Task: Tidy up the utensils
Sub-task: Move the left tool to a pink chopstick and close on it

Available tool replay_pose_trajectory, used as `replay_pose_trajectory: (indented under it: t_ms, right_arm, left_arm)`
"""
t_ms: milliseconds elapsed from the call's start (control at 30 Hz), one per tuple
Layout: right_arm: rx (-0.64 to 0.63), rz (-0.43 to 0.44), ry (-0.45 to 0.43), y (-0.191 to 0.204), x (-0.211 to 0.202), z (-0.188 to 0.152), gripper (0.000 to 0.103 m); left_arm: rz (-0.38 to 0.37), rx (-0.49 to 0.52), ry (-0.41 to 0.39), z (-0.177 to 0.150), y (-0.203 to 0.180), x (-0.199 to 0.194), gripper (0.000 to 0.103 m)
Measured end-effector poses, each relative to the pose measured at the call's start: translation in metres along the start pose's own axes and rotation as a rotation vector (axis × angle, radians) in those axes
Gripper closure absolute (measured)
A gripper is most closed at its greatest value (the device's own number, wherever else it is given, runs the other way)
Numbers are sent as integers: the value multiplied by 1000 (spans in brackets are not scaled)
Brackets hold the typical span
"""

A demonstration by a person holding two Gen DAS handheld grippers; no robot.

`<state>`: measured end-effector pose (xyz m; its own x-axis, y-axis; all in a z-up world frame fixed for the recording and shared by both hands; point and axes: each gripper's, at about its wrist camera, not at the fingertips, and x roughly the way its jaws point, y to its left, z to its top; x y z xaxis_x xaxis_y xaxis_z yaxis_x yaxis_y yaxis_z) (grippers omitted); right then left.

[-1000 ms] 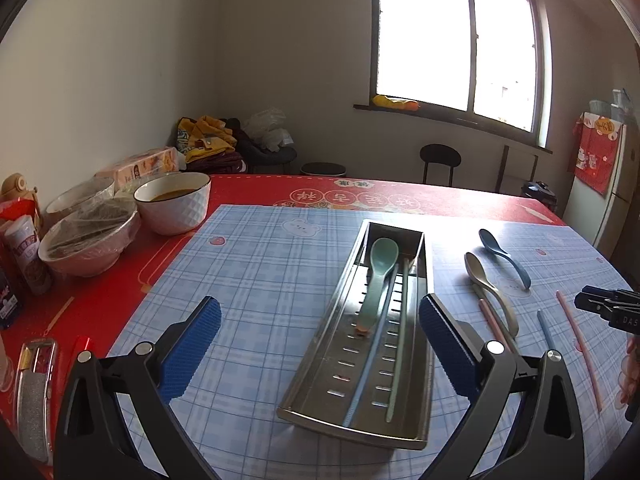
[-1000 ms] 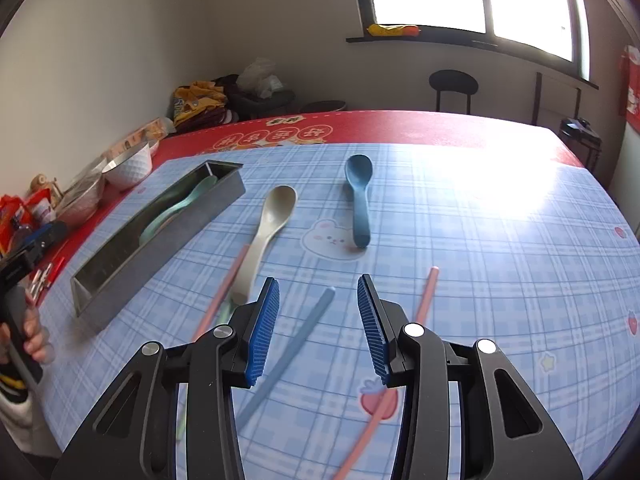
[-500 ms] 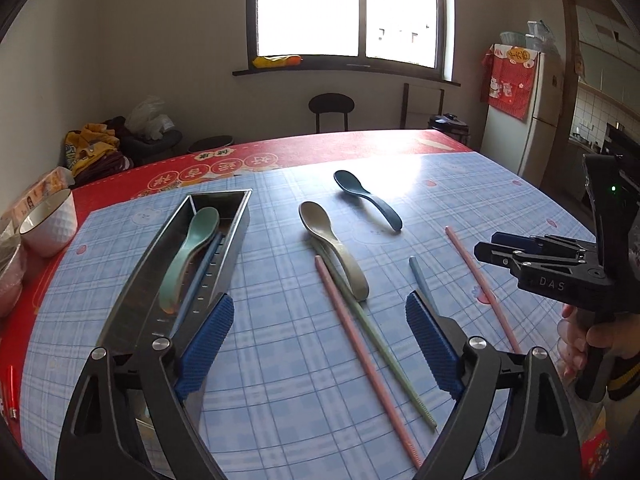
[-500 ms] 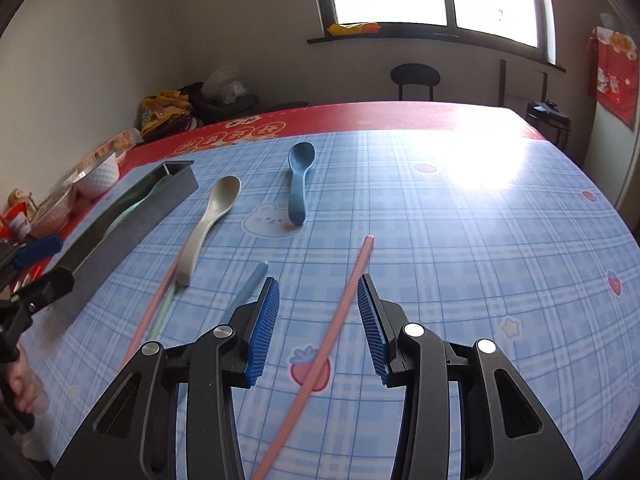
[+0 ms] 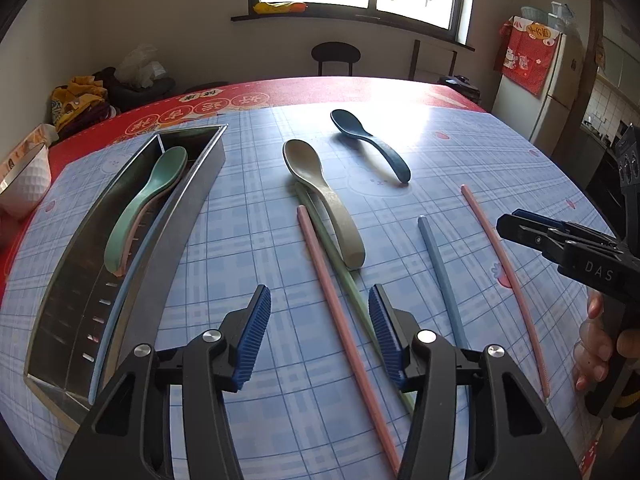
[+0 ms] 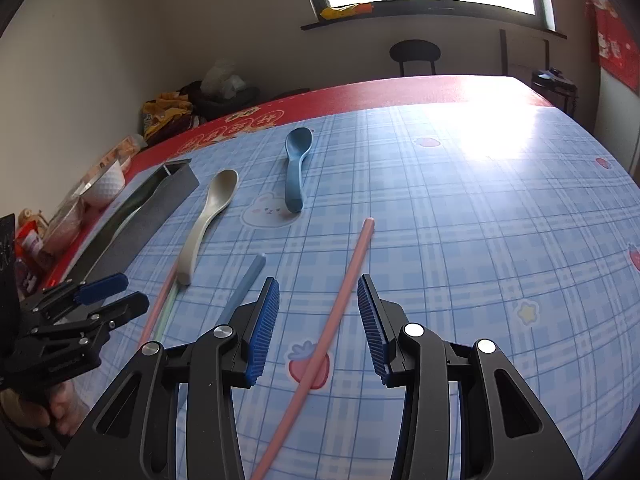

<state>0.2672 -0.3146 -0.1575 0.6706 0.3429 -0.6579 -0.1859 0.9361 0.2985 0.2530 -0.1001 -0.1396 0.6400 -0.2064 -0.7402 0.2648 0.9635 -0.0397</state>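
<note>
— Left tongs (image 5: 318, 294) now?
— Away from above the metal tray (image 5: 184, 216), over to the loose sticks just right of it. Closing from wide to roughly half, with the near pink chopstick (image 5: 332, 304) between the pads (image 5: 256, 332), not yet pinched. Close beside the green chopstick (image 5: 320, 224) too, so some risk of catching both.
— Right tongs (image 6: 318, 282)?
— Same half-open gap as a second ago, holding nothing. Shifted off the blue chopstick (image 6: 248, 280) and now astride the far-right pink chopstick (image 6: 344, 292), lying flat on the worktop (image 6: 460, 240), clear of both pads.
— Meaning for the job?
— Probably a paired pick, one pink stick per side, then over to the tray on the left.
— State of the tray?
— Holds the green spoon (image 5: 152, 196) and some sticks already. Still out on the worktop: beige spoon (image 5: 320, 192) in the middle, dark blue spoon (image 5: 372, 144) farther back, plus all four loose sticks. Roughly halfway, by the look of it
</note>
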Motion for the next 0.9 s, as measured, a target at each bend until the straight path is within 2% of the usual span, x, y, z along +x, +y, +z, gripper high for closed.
replay_pose_trajectory:
  t_ms: [133,200,367,900]
  right_arm:
    - [21,23,1,-5,-1,0,62]
    - [23,30,1,-5,-2,0,62]
    - [15,32,3,-5,-2,0,62]
    - [25,38,3,-5,-2,1,62]
  left_arm:
    - [12,-12,15,2,1,6,71]
    - [4,-15,25,2,2,8,73]
    - [12,8,38,1,-3,11,73]
    - [12,-8,60,-2,3,16,73]
